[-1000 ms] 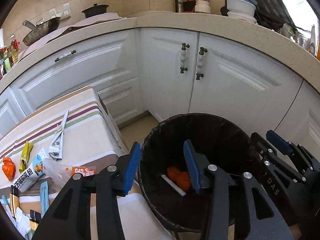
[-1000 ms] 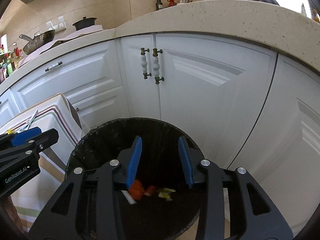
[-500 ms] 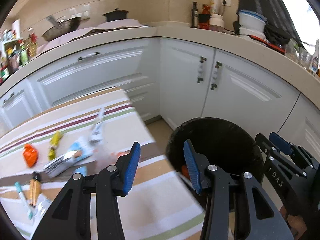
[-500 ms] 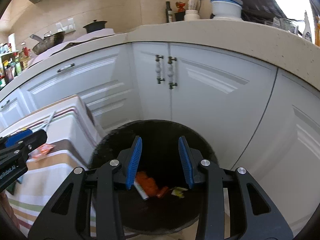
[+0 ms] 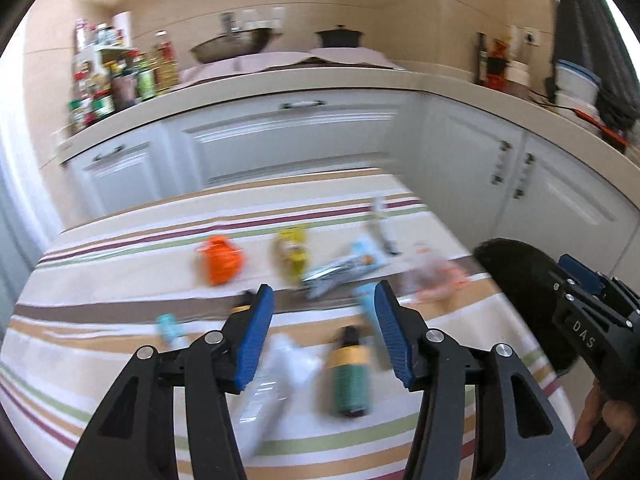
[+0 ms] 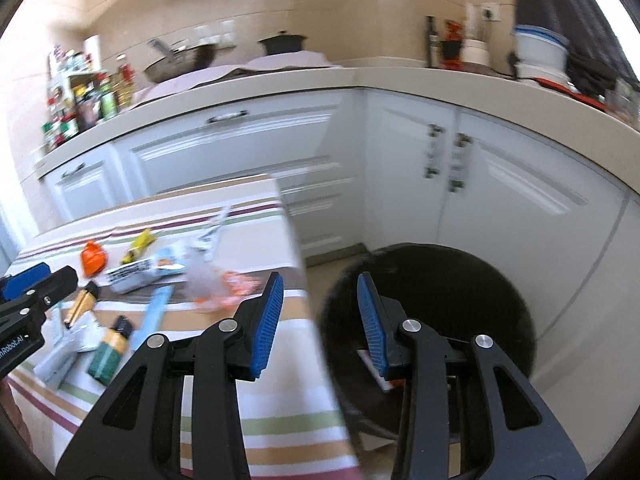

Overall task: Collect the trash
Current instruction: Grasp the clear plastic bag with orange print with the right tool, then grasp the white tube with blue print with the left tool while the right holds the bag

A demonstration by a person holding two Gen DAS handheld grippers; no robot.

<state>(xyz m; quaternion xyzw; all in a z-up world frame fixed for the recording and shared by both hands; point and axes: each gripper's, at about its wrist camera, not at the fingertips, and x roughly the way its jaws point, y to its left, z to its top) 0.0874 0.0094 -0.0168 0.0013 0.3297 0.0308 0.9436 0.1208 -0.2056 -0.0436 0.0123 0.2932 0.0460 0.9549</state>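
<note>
Several pieces of trash lie on the striped tablecloth (image 5: 120,248): an orange wrapper (image 5: 219,260), a yellow wrapper (image 5: 292,254), a blue-white packet (image 5: 344,270), a clear bag with orange print (image 5: 434,278) and a green-and-gold pouch (image 5: 350,376). My left gripper (image 5: 322,334) hangs above the table with its jaws opening and nothing between them. My right gripper (image 6: 318,320) stands open and empty over the table's right edge, beside the black-lined bin (image 6: 460,280). The bin (image 5: 516,276) sits to the right of the table. The left wrist view is blurred.
White cabinets (image 6: 500,200) and a beige counter (image 6: 440,84) wrap around behind the table and bin. Bottles (image 5: 104,80), a wok (image 5: 236,46) and a black pot (image 5: 338,36) stand on the counter. A strip of floor (image 6: 332,256) shows between table and cabinets.
Both grippers swung left from above the bin toward the table. The left gripper's jaws stand wider than before. The trash on the table has come into full view.
</note>
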